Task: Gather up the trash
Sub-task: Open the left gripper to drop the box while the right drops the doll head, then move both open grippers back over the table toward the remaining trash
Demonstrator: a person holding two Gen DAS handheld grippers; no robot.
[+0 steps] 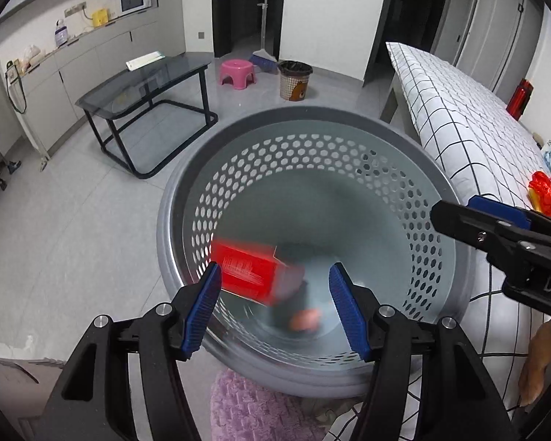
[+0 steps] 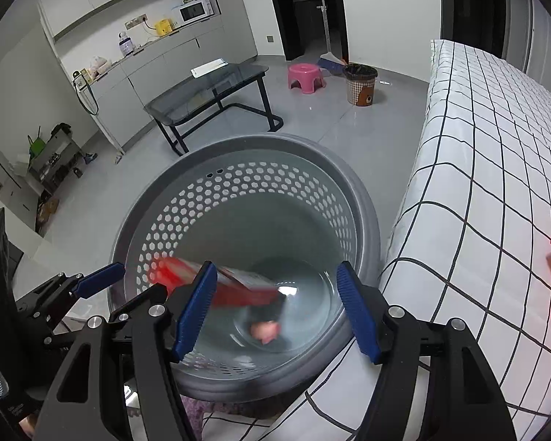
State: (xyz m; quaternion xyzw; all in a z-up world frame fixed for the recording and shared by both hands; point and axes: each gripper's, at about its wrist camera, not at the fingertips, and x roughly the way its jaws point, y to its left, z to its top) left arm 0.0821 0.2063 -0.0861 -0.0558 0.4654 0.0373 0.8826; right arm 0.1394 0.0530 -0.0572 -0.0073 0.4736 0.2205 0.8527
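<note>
Both grippers are over a grey perforated basket (image 1: 312, 147) that stands on the floor against the side of a bed with a white grid-patterned cover (image 1: 459, 117).

Left gripper (image 1: 275, 307): the blue pads stand wide apart and hold nothing. A red carton (image 1: 251, 273), blurred, is inside the basket, low against the near-left wall. In the left wrist view it shows between and beyond the fingertips, closer to the left pad, whose tip overlaps its edge in the frame; whether they touch cannot be told. A small pinkish object (image 1: 305, 319), too blurred to identify, lies on the basket bottom just below the carton.

Right gripper (image 2: 277, 305): the pads are likewise wide apart, with nothing between them. From this view the red carton (image 2: 220, 279) lies beyond the left pad, partly hidden by it, inside the basket (image 2: 246, 154). The pinkish object (image 2: 266, 330) sits on the bottom between the two pads, further down. The left gripper's blue-tipped finger (image 2: 99, 280) appears at the left edge, over the basket rim.

On the bed cover, at the right, lies a red mesh item (image 1: 549, 198) with yellow and pink pieces beside it. Further off on the floor: a dark glass table (image 1: 147, 84), a pink stool (image 1: 237, 73) and a small lined waste bin (image 1: 295, 80).
</note>
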